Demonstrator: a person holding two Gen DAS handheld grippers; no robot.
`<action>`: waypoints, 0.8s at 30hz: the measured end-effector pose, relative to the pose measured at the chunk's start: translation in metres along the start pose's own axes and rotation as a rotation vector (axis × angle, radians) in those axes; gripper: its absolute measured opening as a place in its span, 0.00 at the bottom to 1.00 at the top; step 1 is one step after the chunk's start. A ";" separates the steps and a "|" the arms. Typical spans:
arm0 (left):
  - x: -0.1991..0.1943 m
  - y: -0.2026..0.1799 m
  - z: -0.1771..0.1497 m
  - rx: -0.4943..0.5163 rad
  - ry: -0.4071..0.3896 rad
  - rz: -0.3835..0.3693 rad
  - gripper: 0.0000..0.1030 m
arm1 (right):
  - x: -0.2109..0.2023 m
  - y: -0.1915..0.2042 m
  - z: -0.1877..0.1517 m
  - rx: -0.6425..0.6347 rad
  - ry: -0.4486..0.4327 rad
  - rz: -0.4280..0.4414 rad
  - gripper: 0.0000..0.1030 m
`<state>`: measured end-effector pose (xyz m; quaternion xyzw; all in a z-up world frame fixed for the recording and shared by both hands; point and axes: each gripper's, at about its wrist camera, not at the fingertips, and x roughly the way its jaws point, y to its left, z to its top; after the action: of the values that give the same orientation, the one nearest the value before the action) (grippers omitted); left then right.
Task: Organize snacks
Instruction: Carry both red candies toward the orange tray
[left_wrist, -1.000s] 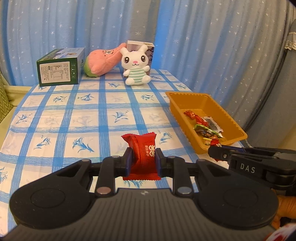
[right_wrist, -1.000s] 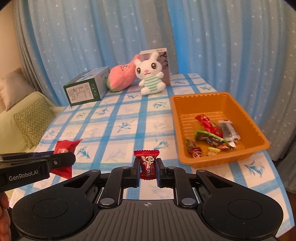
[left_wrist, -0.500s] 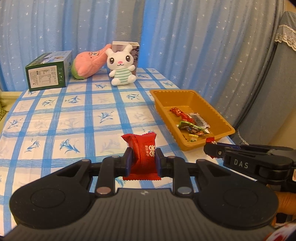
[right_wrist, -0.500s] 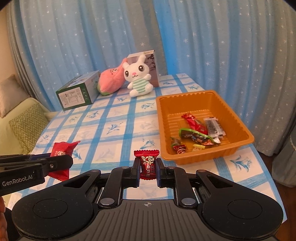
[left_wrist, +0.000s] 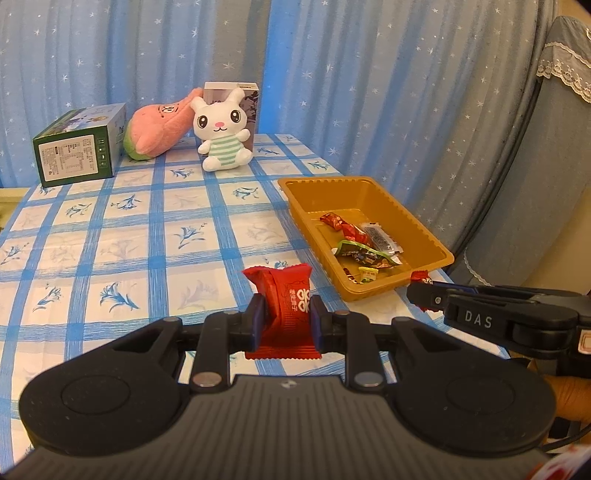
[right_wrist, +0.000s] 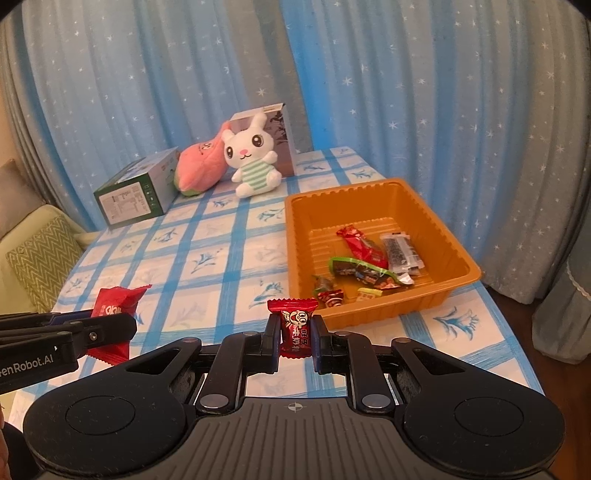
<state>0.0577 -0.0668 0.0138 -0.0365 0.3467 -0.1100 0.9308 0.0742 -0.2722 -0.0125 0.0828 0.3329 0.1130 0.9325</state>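
My left gripper (left_wrist: 283, 317) is shut on a red snack packet (left_wrist: 286, 314) held upright over the table's near edge; the same packet (right_wrist: 114, 317) shows at the left of the right wrist view. My right gripper (right_wrist: 294, 334) is shut on a small dark-red wrapped candy (right_wrist: 293, 330), just in front of the orange tray (right_wrist: 436, 206). The tray (left_wrist: 369, 192) holds several wrapped snacks (right_wrist: 364, 264) near its front. In the left wrist view the right gripper's tip (left_wrist: 424, 291) sits at the tray's near corner.
A blue-checked tablecloth (left_wrist: 147, 229) covers the table. At the back stand a green box (left_wrist: 79, 149), a pink plush (left_wrist: 160, 127), a white rabbit plush (left_wrist: 223, 133) and a grey box (left_wrist: 251, 99). Blue star curtains hang behind. A green cushion (right_wrist: 40, 254) lies left.
Both grippers have shifted to the right with their snacks still held, so the tray and the plush toys have slid leftwards in both views. Neither grip has changed.
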 end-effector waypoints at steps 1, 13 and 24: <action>0.001 -0.001 0.000 0.002 0.000 -0.001 0.22 | -0.001 -0.001 0.000 0.003 -0.001 -0.002 0.16; 0.010 -0.015 0.007 0.025 0.005 -0.028 0.22 | -0.004 -0.022 0.006 0.033 -0.012 -0.029 0.16; 0.023 -0.032 0.014 0.043 0.013 -0.056 0.22 | -0.005 -0.043 0.014 0.058 -0.024 -0.049 0.16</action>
<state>0.0783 -0.1038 0.0141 -0.0252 0.3490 -0.1437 0.9257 0.0858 -0.3163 -0.0089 0.1030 0.3269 0.0792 0.9361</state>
